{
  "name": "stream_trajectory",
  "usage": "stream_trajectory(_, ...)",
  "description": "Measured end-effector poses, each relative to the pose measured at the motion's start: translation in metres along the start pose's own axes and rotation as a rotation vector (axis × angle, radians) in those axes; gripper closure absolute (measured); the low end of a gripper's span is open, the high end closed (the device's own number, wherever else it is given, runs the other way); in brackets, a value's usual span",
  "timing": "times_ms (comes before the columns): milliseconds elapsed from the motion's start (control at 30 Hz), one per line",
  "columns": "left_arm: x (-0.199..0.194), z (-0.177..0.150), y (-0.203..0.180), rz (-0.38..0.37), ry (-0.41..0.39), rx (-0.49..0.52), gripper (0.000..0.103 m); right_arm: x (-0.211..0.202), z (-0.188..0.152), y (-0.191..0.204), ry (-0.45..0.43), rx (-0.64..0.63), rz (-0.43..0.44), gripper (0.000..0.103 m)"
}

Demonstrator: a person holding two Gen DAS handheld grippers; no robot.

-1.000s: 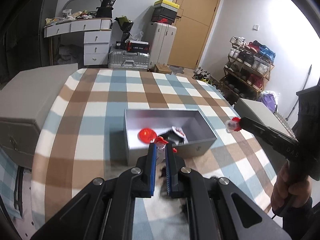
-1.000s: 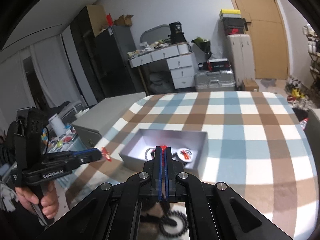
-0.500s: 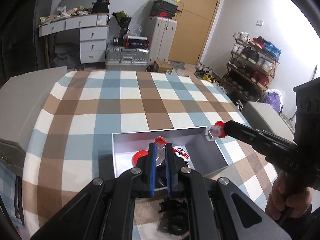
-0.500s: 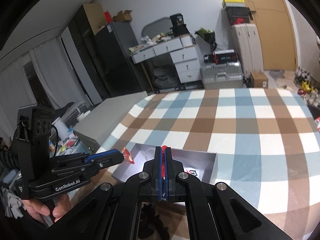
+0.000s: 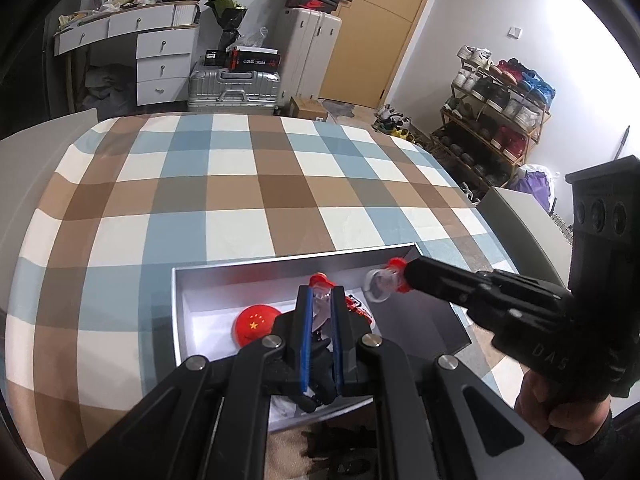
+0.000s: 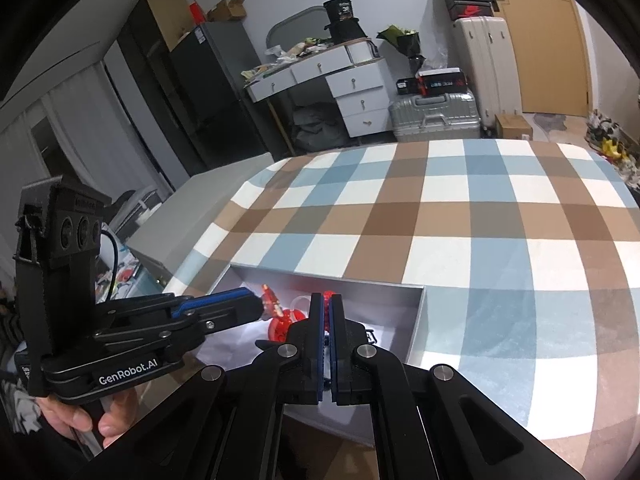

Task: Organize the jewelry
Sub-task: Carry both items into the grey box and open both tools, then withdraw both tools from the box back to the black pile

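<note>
The left gripper point(image 5: 320, 300) pinches a small red-and-clear ring point(image 5: 319, 282) between its blue pads. The right gripper point(image 6: 327, 300) is clamped on another little red piece point(image 5: 386, 282). Both hang over the open gray box point(image 5: 280, 266) on the checked cloth point(image 5: 240, 184). Inside the box lie a round red badge point(image 5: 254, 324) and a small white card point(image 5: 360, 308), partly hidden behind the fingers. Some dark beads point(image 5: 340, 436) lie on the cloth just in front of the box. Far back stand a silver suitcase point(image 5: 234, 88) and a shoe rack point(image 5: 500, 120).
</note>
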State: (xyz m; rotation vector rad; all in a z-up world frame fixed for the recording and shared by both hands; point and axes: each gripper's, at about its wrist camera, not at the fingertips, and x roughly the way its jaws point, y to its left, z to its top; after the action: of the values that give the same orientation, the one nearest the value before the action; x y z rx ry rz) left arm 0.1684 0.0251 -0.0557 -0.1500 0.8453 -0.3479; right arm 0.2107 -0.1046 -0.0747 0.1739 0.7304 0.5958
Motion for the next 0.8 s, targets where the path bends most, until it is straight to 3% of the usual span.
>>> stream_trajectory(167,0.007,0.003,-0.003,-0.003,0.025,0.021,0.095,0.008,0.000,0.000,0.007,-0.007,0.013,0.095)
stream_trajectory(233,0.009,0.001,-0.003,0.030,0.043,0.026,0.069,0.009,-0.003,-0.005,0.018,0.019,0.042,0.090)
stream_trajectory(300,0.003,-0.002,-0.002,0.011,0.030,0.017,0.060,0.004,-0.006,-0.009,0.006,0.032,0.033,0.077)
stream_trajectory(433,-0.012,-0.004,0.001,0.021,-0.028,0.005,0.057,-0.018,-0.012,-0.010,-0.046,0.028,-0.005,0.047)
stream_trajectory(467,-0.015,-0.004,0.000,0.023,-0.036,0.002,0.057,-0.024,-0.013,-0.009,-0.065,0.028,-0.017,0.035)
stream_trajectory(567,-0.023,-0.006,-0.003,0.045,-0.046,0.004,0.056,-0.043,-0.016,-0.003,-0.105,0.010,-0.007,0.030)
stream_trajectory(700,-0.034,-0.009,-0.006,0.064,-0.071,0.007,0.053,-0.067,-0.021,0.008,-0.160,-0.020,-0.034,0.013)
stream_trajectory(800,-0.047,-0.013,-0.010,0.073,-0.108,0.006,0.044,-0.082,-0.025,0.015,-0.194,-0.030,-0.052,0.008)
